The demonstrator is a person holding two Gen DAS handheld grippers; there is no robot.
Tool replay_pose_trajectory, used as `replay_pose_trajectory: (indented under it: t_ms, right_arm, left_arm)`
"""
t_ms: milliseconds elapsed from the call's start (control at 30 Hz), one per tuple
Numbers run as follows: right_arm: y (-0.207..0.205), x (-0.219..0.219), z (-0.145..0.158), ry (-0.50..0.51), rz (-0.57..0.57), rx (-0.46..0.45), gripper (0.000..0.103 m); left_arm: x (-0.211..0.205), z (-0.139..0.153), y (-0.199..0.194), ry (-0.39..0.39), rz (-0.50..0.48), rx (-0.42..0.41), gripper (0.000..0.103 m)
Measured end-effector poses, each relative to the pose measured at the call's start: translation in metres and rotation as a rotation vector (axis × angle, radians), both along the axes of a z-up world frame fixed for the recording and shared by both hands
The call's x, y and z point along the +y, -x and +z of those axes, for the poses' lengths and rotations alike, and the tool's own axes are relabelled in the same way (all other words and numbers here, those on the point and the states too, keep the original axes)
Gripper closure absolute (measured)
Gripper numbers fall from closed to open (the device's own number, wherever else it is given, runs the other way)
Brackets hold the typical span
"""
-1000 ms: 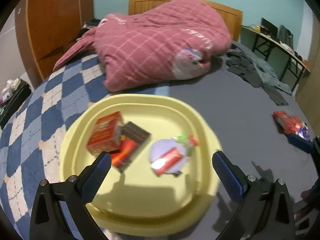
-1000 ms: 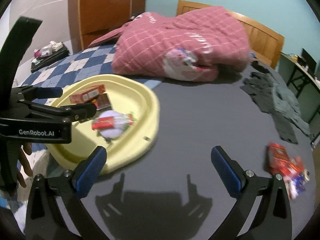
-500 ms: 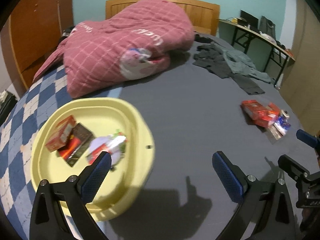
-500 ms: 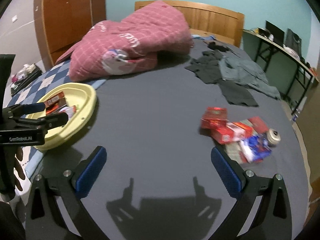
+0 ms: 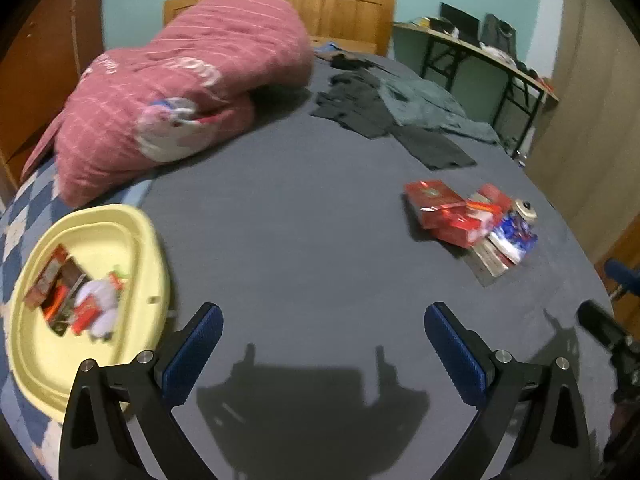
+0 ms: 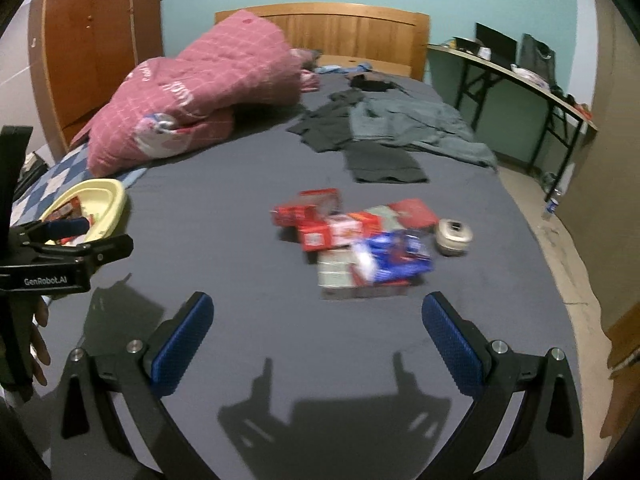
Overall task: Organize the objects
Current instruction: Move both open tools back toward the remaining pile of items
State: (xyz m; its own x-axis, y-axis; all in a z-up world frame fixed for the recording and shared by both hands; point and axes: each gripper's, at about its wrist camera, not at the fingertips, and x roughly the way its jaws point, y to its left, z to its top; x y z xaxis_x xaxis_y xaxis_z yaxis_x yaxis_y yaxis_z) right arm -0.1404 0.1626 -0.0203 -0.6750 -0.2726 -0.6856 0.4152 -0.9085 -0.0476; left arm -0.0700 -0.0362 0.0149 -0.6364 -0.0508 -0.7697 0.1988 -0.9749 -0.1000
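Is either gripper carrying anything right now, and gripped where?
Nothing is held. The left gripper and right gripper are both open with only dark bedsheet between their fingers; the pile of packets lies untouched ahead.

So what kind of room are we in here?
Most likely a bedroom. The work surface is a bed with a wooden headboard and a bunched pink quilt, clothes are spread across it, and a wooden wardrobe stands beside it.
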Motion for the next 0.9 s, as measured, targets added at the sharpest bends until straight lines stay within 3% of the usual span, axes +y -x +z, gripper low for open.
replay_pose_trajectory:
  t_ms: [300, 400, 600, 833, 900]
  right_arm:
    - [0.024, 0.065, 0.004, 0.026, -0.071, 0.020, 0.000]
    - [0.036, 0.074, 0.000, 0.038, -0.071, 0.013, 0.000]
    - [0.062, 0.070, -0.018, 0.043, -0.026, 0.002, 0.000]
    - [0.090, 0.054, -0.045, 0.047, 0.004, -0.021, 0.000]
    - [0.092, 0.048, -0.049, 0.026, 0.021, -0.006, 0.000]
  left_arm:
    - [0.050, -0.010, 0.057, -0.025, -0.069, -0.027, 0.000]
    - [0.062, -0.005, 0.081, 0.004, -0.088, -0.017, 0.000]
    - [0.071, -0.003, 0.123, 0.014, -0.095, 0.001, 0.000]
    - [0.074, -0.033, 0.177, 0.025, -0.092, -0.047, 0.000]
    - [0.068, -0.041, 0.190, -0.012, -0.086, -0.058, 0.000]
